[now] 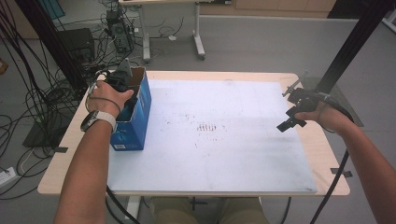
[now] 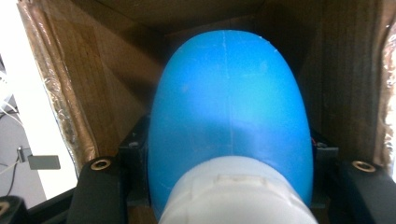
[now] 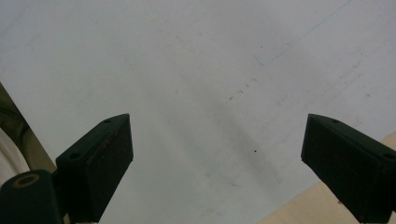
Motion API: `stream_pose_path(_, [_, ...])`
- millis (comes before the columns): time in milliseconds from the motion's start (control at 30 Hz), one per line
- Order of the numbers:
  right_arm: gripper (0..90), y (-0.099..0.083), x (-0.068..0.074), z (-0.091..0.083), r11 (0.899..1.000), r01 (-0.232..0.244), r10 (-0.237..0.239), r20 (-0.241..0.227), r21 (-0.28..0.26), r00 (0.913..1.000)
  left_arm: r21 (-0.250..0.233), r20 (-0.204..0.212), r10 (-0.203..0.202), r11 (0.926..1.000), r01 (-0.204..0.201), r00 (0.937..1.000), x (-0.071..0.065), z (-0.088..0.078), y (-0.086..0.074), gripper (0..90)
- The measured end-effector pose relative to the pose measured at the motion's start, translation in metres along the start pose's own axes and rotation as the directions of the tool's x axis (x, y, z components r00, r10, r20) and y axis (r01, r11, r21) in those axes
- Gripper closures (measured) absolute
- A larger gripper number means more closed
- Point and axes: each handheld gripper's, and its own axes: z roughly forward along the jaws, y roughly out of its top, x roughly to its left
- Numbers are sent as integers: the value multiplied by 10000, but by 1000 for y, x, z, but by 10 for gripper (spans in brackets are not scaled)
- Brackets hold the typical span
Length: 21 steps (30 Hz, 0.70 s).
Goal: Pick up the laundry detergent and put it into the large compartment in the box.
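An open blue cardboard box [image 1: 138, 115] stands at the left edge of the white mat [image 1: 233, 154]. My left gripper [image 1: 124, 80] reaches down into it, with the person's left hand around it. In the left gripper view, the left gripper [image 2: 229, 156] is shut on a smooth, rounded blue bottle-like object [image 2: 229, 93] with a white end [image 2: 238, 196], between the box's brown inner walls [image 2: 93, 93]. My right gripper [image 1: 290, 116] hovers over the mat's right edge. In the right gripper view, the right gripper [image 3: 217, 163] is open with bare mat [image 3: 187, 70] between its jaws.
The wooden table [image 1: 327, 149] shows around the mat. Black frame posts [image 1: 355, 42] rise at the right and at the left, where cables [image 1: 28, 98] crowd the floor. Another table's legs [image 1: 198, 42] stand farther back.
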Motion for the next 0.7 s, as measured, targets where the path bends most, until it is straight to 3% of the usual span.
stream_pose_path(700, [91, -2, 0, -2, 10000, -13, 13, 16, -10, 10000, -53, -6, -48, 10000, 48, 10000, 0, 0, -1, 375])
